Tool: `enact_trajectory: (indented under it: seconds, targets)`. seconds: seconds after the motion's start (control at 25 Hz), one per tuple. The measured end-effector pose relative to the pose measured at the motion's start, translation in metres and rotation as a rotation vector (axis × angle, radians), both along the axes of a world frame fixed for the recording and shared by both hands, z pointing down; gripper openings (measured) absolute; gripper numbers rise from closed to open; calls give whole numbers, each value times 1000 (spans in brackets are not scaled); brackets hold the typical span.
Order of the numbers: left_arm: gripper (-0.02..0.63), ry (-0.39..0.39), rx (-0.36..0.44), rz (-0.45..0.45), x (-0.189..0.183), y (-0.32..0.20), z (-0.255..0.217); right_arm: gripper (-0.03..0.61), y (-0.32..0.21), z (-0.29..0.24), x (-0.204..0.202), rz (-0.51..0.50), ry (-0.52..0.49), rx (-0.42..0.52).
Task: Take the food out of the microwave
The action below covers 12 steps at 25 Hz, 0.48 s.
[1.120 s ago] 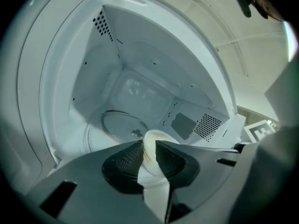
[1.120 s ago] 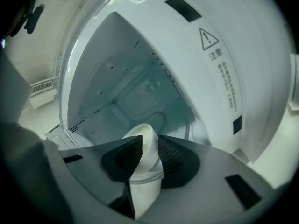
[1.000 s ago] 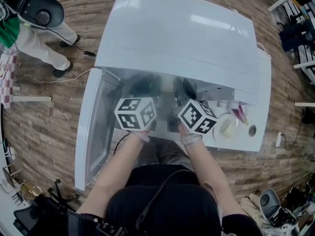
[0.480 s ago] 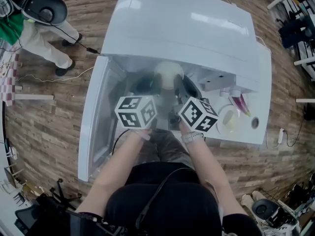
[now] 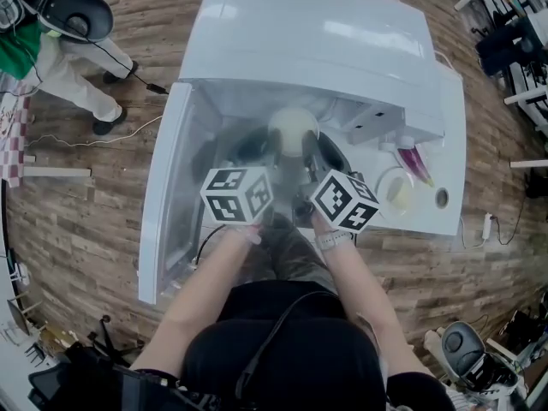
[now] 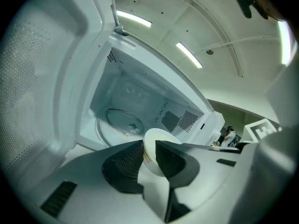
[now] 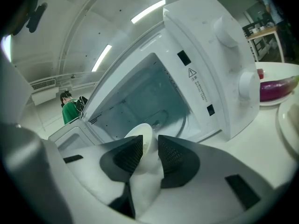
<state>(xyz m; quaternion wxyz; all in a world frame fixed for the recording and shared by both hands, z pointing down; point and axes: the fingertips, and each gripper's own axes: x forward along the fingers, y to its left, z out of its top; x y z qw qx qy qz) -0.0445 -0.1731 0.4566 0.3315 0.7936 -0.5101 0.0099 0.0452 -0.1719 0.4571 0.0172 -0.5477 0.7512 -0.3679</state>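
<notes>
With the left gripper (image 6: 149, 148) and right gripper (image 7: 150, 147) each pinching an opposite rim of the white bowl (image 5: 294, 130), held just in front of the open microwave (image 5: 308, 50) (its cavity looks empty), the person should draw both hands back evenly, keeping the bowl level.

Bright overhead strip lights (image 6: 133, 18), strong fisheye warp, dark vignetted corners
</notes>
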Motion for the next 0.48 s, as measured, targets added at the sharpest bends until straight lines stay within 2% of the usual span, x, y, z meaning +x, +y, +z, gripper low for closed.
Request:
enact_trajectory:
  seconds: [0.48]
  targets:
    - [87,-19,-30,15,-4,28,6,115,29,2,-4,12,-9,-18]
